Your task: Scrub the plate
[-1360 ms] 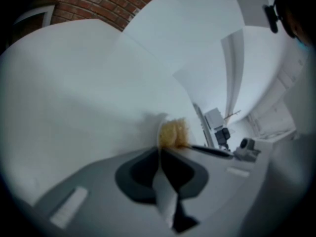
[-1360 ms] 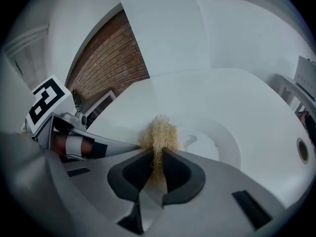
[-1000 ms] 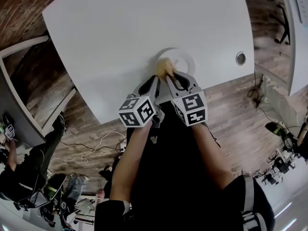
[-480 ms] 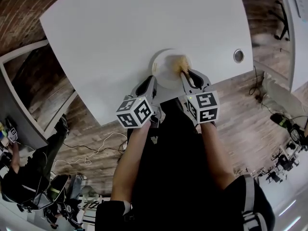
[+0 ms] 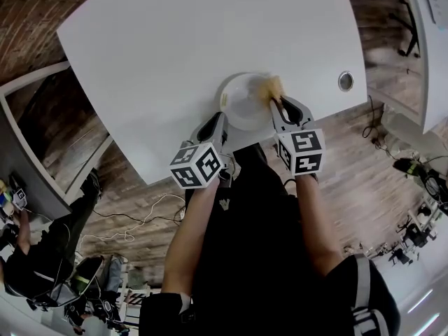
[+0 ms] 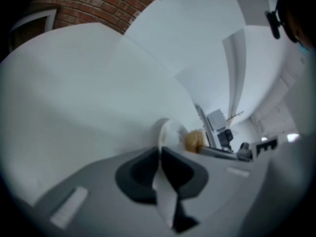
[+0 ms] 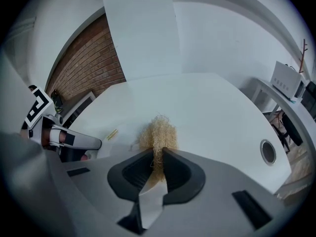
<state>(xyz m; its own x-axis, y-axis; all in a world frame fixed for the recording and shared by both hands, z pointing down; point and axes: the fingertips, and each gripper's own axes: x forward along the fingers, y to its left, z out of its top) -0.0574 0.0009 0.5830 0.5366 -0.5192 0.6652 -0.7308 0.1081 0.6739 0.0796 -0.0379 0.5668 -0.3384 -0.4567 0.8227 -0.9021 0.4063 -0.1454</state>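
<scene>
The right hand-held gripper (image 7: 157,154) has its jaws closed on a tuft of pale, straw-coloured scrubber (image 5: 271,86), with the fibres standing out past the jaw tips. The scrubber is at the far-right rim of the plate (image 5: 241,105), so the bulk of the plate lies to this gripper's left and slightly toward the person. In my judgement, the next stroke has to travel that way across the dish. The left hand-held gripper (image 6: 160,152) has its jaws closed on the plate's near-left rim, pinning it, and its own view shows the rim edge-on running between the jaws. The two grippers therefore face each other across the plate, the right one being the working tool and the left the nearer to the rim it holds. The plate is round, plain white and shallow, and no soil can be made out on it. It is close to the near edge of the white tabletop (image 5: 175,40). Whether it lies flat or is tipped up cannot be determined. A round metal-ringed hole (image 5: 345,81) in the tabletop lies well apart toward the right edge.
</scene>
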